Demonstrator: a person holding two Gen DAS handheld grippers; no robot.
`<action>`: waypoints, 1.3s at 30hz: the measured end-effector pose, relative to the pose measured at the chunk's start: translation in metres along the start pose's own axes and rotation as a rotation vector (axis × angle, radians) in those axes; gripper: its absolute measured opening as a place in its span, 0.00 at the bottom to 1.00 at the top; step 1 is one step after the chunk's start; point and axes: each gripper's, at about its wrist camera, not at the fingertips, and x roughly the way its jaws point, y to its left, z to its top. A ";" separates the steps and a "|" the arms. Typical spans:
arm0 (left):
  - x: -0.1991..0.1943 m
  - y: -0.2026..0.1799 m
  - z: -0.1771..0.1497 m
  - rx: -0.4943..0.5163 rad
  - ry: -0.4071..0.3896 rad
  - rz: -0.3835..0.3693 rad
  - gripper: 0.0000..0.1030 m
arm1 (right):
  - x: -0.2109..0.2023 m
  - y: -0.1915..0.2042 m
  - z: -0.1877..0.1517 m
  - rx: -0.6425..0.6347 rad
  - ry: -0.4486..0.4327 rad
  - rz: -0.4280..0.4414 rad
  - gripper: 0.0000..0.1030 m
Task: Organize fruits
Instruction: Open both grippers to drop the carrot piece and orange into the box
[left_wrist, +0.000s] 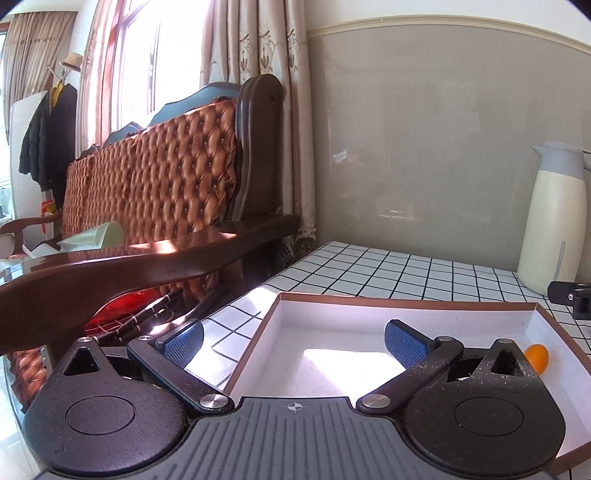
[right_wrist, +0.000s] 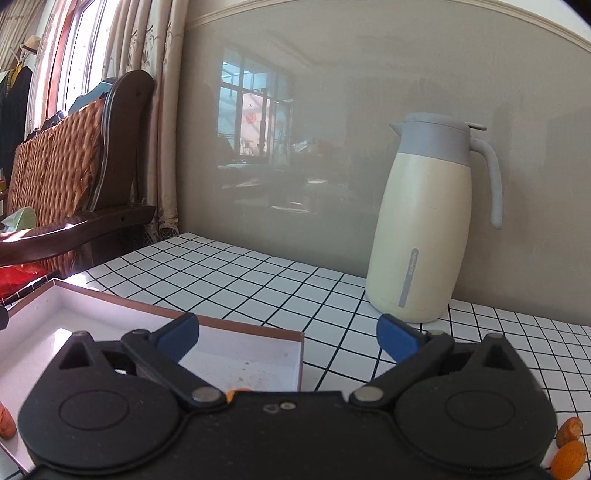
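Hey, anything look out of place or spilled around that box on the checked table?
Nothing is spilled. Two orange fruits lie loose on the checked table, right of the white box, while another orange fruit sits inside it. The jug stands upright.

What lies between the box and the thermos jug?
Only bare checked tabletop lies between the box and the thermos jug, as the right wrist view shows.

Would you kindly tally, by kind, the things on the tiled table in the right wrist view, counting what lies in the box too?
Orange fruits, each only partly in view: 4
White box: 1
Cream jug: 1
Total: 6
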 end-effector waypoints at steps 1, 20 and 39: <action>0.001 0.000 0.000 -0.008 0.004 0.005 1.00 | 0.000 -0.001 -0.001 0.009 0.004 -0.003 0.94; -0.012 0.006 0.005 -0.087 -0.002 -0.069 1.00 | -0.014 -0.011 0.004 0.079 0.042 0.057 0.94; -0.049 -0.037 -0.011 -0.006 0.068 -0.138 1.00 | -0.069 -0.041 -0.006 0.053 0.020 0.065 0.94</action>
